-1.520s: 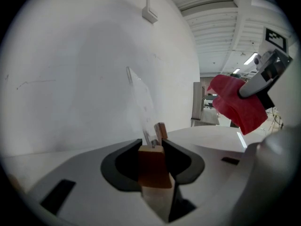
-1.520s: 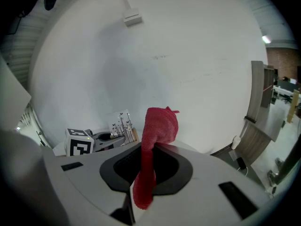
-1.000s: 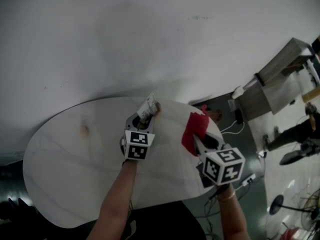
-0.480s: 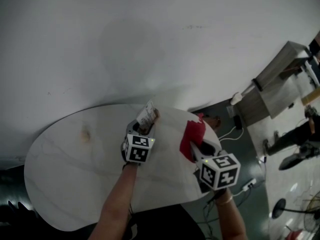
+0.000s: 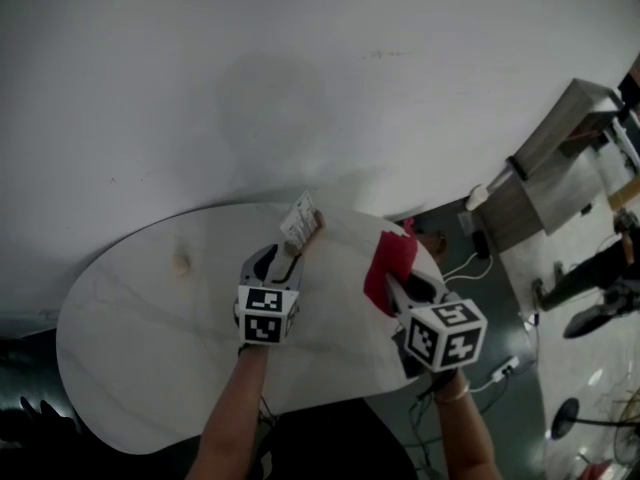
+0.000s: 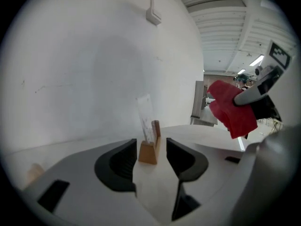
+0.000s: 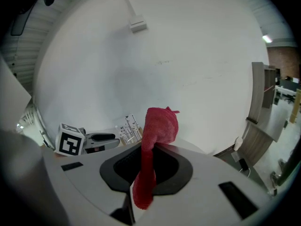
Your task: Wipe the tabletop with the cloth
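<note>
A red cloth point(image 5: 388, 266) hangs bunched from my right gripper point(image 5: 398, 286), which is shut on it above the right end of the white oval table point(image 5: 150, 338). In the right gripper view the red cloth point(image 7: 157, 131) drapes over and between the jaws. My left gripper point(image 5: 281, 260) stands open just short of a small wooden card stand point(image 5: 302, 222) with a clear card upright in it. Its jaws have just been opening. The wooden card stand point(image 6: 148, 150) shows between the jaw tips with a gap on each side. The red cloth point(image 6: 233, 109) also shows at the right of the left gripper view.
The table's far edge lies close to a white wall point(image 5: 300, 68). A small tan mark point(image 5: 180, 264) sits on the table's left part. A grey cabinet point(image 5: 560, 158) stands at the right, with cables and a power strip point(image 5: 495, 366) on the dark floor.
My left gripper has spread its jaws and drawn back toward the person, leaving the card stand upright on the table. The right gripper with the cloth has hardly moved.
</note>
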{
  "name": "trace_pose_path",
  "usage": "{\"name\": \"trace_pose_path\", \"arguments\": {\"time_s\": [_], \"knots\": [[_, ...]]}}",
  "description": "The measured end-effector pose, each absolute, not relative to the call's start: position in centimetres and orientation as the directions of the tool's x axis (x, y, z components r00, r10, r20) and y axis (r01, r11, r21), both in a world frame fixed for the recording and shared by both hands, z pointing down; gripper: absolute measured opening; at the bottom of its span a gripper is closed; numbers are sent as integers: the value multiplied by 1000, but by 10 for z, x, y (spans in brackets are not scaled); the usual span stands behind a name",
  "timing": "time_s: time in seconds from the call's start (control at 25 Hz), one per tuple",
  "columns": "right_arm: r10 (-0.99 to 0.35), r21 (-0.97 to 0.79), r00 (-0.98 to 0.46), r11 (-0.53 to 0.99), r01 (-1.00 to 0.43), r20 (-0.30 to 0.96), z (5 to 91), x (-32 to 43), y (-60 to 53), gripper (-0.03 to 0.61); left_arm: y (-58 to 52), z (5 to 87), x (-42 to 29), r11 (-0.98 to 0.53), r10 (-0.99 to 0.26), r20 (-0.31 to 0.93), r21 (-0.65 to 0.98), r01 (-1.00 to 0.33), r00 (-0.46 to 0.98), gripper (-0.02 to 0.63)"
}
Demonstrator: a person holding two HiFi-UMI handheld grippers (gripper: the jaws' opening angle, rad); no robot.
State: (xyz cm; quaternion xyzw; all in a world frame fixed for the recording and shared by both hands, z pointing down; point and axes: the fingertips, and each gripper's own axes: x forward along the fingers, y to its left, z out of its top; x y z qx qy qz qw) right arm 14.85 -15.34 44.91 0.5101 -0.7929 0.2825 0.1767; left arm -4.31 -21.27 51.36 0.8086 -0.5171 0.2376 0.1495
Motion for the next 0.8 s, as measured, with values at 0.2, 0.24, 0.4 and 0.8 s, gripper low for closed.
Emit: {"name": "trace_pose_path", "arguments": {"time_s": [0.2,0.24,0.4,0.8], "knots": [[-723,-268,-428,334,-904,543,440,141,-145,46,-188,478,-40,-431,-794,467,19,-902,390,125],[-724,-267,-431,339,-902,538,439,139,-143,46,-183,471,-39,-435,-799,454,16,-900,395,110],[-729,-272,-444,351,-896,521,434,133,-132,46,-166,446,-37,-451,-813,408,10,-893,415,59],[-744,-286,-459,361,-888,486,429,124,-105,46,-132,413,-46,-457,-832,352,7,-890,430,5]]}}
